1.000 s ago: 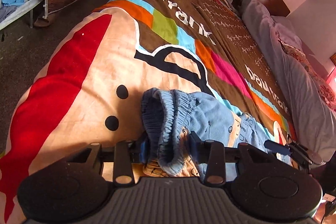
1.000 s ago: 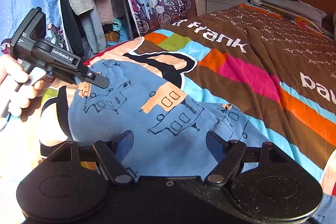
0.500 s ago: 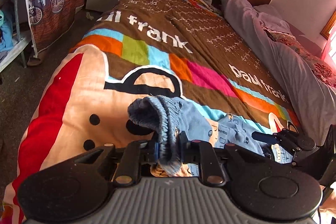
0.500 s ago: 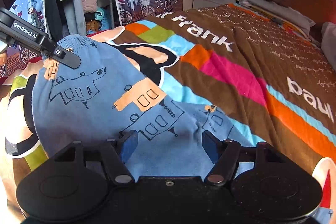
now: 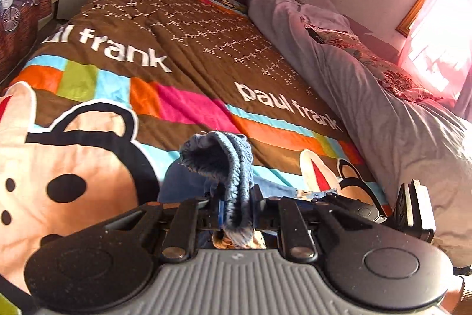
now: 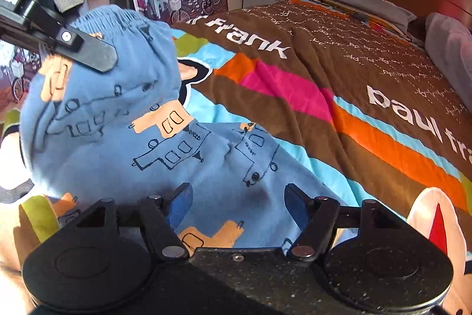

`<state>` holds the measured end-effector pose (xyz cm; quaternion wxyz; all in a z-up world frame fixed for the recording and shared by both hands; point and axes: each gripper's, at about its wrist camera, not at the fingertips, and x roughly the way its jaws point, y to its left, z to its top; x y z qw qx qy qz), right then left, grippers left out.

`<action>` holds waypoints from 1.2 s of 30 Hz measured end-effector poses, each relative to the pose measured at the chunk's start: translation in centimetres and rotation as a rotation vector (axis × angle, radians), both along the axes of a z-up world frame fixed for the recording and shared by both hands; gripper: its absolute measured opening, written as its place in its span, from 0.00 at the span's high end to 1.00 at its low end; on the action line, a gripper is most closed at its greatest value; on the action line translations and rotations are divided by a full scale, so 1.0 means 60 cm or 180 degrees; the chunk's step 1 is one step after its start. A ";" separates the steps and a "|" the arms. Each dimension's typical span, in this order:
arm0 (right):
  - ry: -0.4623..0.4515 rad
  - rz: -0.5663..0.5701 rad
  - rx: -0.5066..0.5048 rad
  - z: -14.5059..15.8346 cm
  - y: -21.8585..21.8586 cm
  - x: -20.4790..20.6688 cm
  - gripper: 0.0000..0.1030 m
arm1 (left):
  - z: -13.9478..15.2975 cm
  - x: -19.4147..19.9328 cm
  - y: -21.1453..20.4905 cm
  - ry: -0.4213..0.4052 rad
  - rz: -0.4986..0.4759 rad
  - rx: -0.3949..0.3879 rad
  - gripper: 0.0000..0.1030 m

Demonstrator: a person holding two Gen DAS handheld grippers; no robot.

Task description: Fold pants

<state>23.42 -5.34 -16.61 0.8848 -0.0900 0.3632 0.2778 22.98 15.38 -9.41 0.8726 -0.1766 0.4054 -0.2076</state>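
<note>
The left gripper (image 5: 236,207) is clamped on the ribbed waistband (image 5: 233,167) of the blue pants (image 6: 124,120), the bunched elastic pinched between its pads. In the right wrist view that gripper comes in from the upper left, its finger (image 6: 88,52) pressed on the gathered band and holding the waist end raised off the bedspread (image 6: 339,114). From there the pants slope down and to the right, their long axis running from the lifted waist at upper left toward the lower right, where the printed cloth lies flat on the spread. The waist end curls over, so the band faces up and away from the camera.

Farther right, the right gripper (image 6: 239,204) hangs just over the flat part of the pants with its jaws apart; blue cloth shows between the pads, but they do not press on it. To the right of the spread lies a grey duvet (image 5: 368,96).
</note>
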 end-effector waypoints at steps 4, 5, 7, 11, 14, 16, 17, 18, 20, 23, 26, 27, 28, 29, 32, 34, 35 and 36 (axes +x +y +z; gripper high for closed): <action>0.0079 -0.0166 0.0302 0.009 -0.047 -0.006 0.29 | 0.005 0.008 -0.053 0.0018 -0.0135 -0.0096 0.84; 0.0113 -0.0213 0.0389 0.009 -0.056 -0.003 0.29 | 0.006 0.009 -0.065 0.0029 -0.0161 -0.0121 0.84; 0.0234 -0.0266 0.0731 0.008 -0.076 0.003 0.29 | 0.006 0.011 -0.087 0.0061 -0.0217 -0.0173 0.84; 0.0451 -0.0256 0.1278 0.004 -0.106 0.002 0.30 | 0.009 0.019 -0.130 0.0115 -0.0344 -0.0163 0.84; 0.0454 -0.0385 0.1327 0.004 -0.141 -0.010 0.30 | 0.011 0.029 -0.166 0.0140 -0.0450 -0.0139 0.84; 0.0425 -0.0497 0.1309 0.005 -0.170 -0.020 0.29 | 0.012 0.033 -0.192 0.0145 -0.0515 -0.0128 0.84; 0.0394 -0.0551 0.1281 0.007 -0.185 -0.024 0.29 | 0.011 0.035 -0.206 0.0146 -0.0544 -0.0130 0.84; 0.0366 -0.0594 0.1253 0.009 -0.200 -0.027 0.29 | 0.010 0.038 -0.220 0.0159 -0.0566 -0.0141 0.84; 0.0310 -0.0677 0.1197 0.013 -0.230 -0.033 0.29 | 0.004 0.043 -0.247 0.0183 -0.0608 -0.0149 0.84; 0.0278 -0.0764 0.1118 0.014 -0.267 -0.033 0.28 | -0.009 0.049 -0.288 0.0230 -0.0664 -0.0151 0.84; 0.0272 -0.0840 0.0834 0.013 -0.293 -0.034 0.28 | -0.028 0.053 -0.322 0.0310 -0.0707 -0.0141 0.84; 0.0264 -0.0888 0.0706 0.013 -0.302 -0.037 0.28 | -0.035 0.053 -0.334 0.0335 -0.0725 -0.0123 0.84; 0.0253 -0.0943 0.0610 0.012 -0.313 -0.040 0.28 | -0.042 0.053 -0.345 0.0360 -0.0752 -0.0104 0.84; 0.0261 -0.1011 0.0516 0.010 -0.326 -0.044 0.28 | -0.049 0.054 -0.357 0.0374 -0.0774 -0.0080 0.84; 0.0300 -0.1190 0.0367 0.006 -0.364 -0.055 0.28 | -0.070 0.056 -0.387 0.0430 -0.0834 -0.0023 0.84; 0.0330 -0.1293 0.0326 0.004 -0.387 -0.062 0.28 | -0.080 0.055 -0.406 0.0454 -0.0886 -0.0010 0.84; 0.0333 -0.1343 0.0321 0.004 -0.396 -0.066 0.28 | -0.084 0.054 -0.414 0.0463 -0.0910 0.0001 0.84; 0.0346 -0.1393 0.0306 0.003 -0.406 -0.069 0.28 | -0.088 0.054 -0.425 0.0476 -0.0948 0.0019 0.84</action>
